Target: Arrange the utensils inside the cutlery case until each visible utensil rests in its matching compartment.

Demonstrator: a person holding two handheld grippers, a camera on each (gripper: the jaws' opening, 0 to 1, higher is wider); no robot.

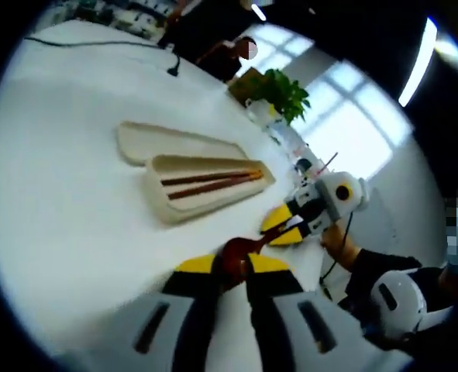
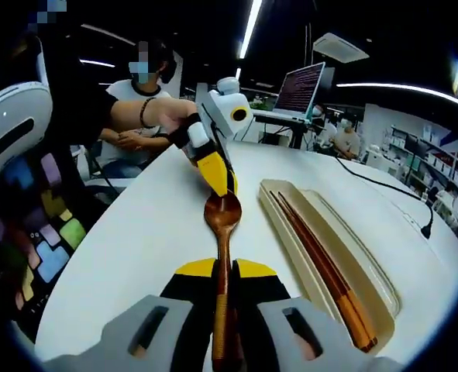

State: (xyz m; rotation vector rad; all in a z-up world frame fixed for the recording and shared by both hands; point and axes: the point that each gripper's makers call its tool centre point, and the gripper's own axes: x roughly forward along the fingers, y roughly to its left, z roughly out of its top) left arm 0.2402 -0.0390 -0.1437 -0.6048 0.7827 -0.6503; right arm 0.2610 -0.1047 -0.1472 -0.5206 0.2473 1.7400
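Note:
A brown wooden spoon (image 2: pixel 222 232) hangs over the white table (image 2: pixel 151 232), held at both ends. My right gripper (image 2: pixel 224 270) is shut on its handle. My left gripper (image 2: pixel 219 186) comes in from the far side and is shut on the tip of the bowl. In the left gripper view the spoon's bowl (image 1: pixel 235 257) sits between my left gripper's (image 1: pixel 233 265) yellow jaws, and the right gripper (image 1: pixel 283 226) grips the handle just beyond. The cream cutlery case (image 1: pixel 174 203) lies on the table with two brown chopsticks (image 1: pixel 213 182) inside; in the right gripper view the case (image 2: pixel 290 256) and chopsticks (image 2: pixel 321 267) lie right of the spoon.
The case's cream lid (image 1: pixel 167 143) lies flat behind the case. A black cable (image 2: pixel 391 194) runs along the table's far side. A potted plant (image 1: pixel 279 91) stands at the table edge. A seated person (image 2: pixel 139 116) and a laptop (image 2: pixel 298 89) are beyond the table.

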